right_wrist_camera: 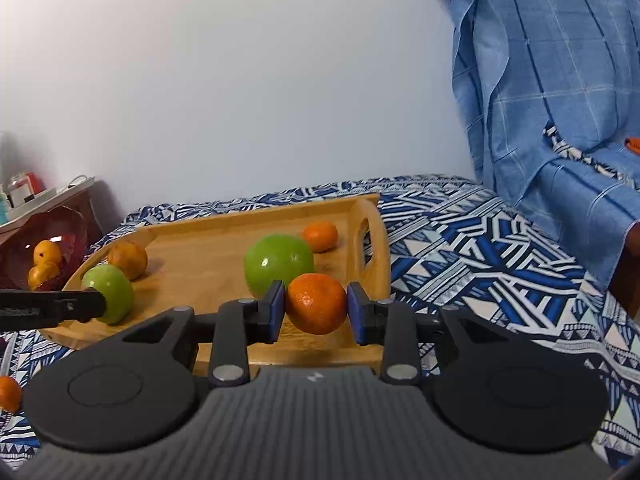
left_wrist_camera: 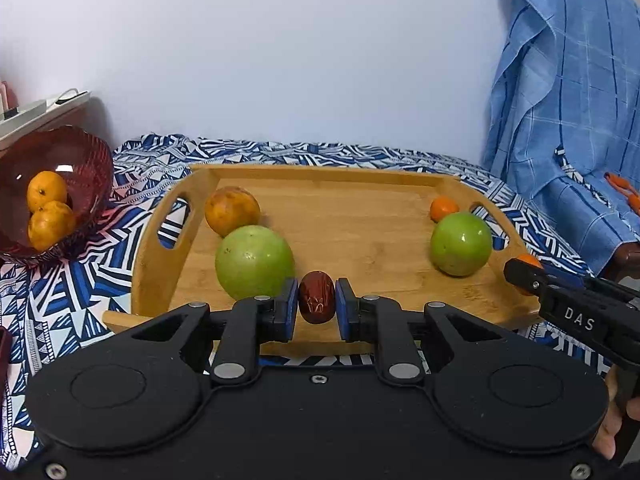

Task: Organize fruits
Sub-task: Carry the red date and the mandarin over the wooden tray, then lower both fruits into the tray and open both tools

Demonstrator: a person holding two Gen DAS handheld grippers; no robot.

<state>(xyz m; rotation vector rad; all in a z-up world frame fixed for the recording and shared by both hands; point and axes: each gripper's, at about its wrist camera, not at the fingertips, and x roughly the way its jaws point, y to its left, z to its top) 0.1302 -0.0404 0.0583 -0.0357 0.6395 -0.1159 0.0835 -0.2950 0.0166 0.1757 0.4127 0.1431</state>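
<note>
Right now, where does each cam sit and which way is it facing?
Left wrist: on the left gripper, facing the wooden tray head-on; gripper shut on a red date; a hand shows at the right edge.
Right wrist: on the right gripper, over the tray's right end; holds a mandarin.
Shared: tray, both green apples, red bowl.

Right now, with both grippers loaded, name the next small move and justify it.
Probably carry the left gripper, shut on the red date, off the wooden tray. The red bowl at left holds only oranges, so the right gripper's tangerine suits it better.
</note>
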